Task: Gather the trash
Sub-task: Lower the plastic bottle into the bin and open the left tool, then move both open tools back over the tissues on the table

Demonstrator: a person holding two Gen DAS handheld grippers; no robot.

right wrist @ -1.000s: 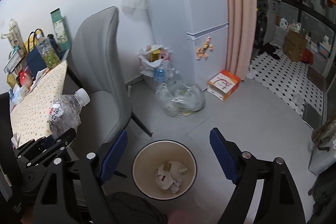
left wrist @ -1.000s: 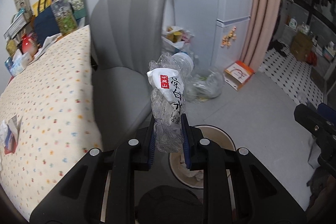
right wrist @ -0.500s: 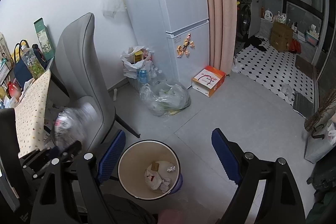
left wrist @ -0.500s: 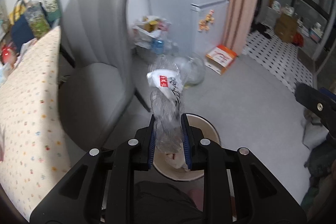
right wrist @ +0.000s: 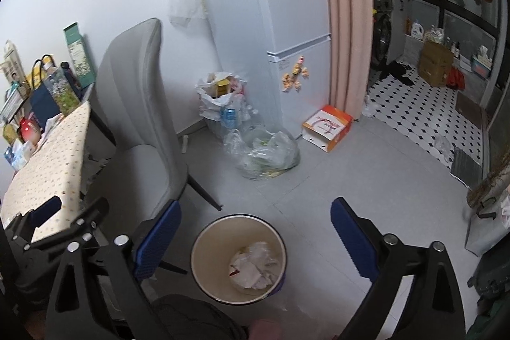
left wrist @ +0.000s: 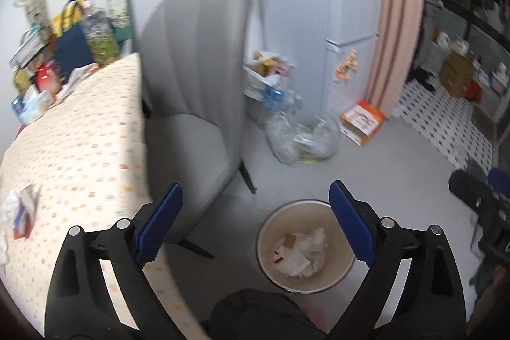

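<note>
Waste bin [right wrist: 237, 257] on floor by grey chair [right wrist: 140, 129], w/ crumpled white paper and wrappers [right wrist: 255, 265] in the bottom; clear bag [right wrist: 264, 152] of rubbish sits near fridge. Left gripper [left wrist: 255, 225] above bin, jaws opening wide, nothing btwn them. Right gripper [right wrist: 255, 239] also over bin, jaws opening, empty.

Bin [right wrist: 204, 247] on floor, trash [right wrist: 255, 265] inside; chair [right wrist: 143, 129] to its left, worktop [right wrist: 47, 161] beyond; bags [right wrist: 264, 148] and fridge [right wrist: 287, 21] behind.
</note>
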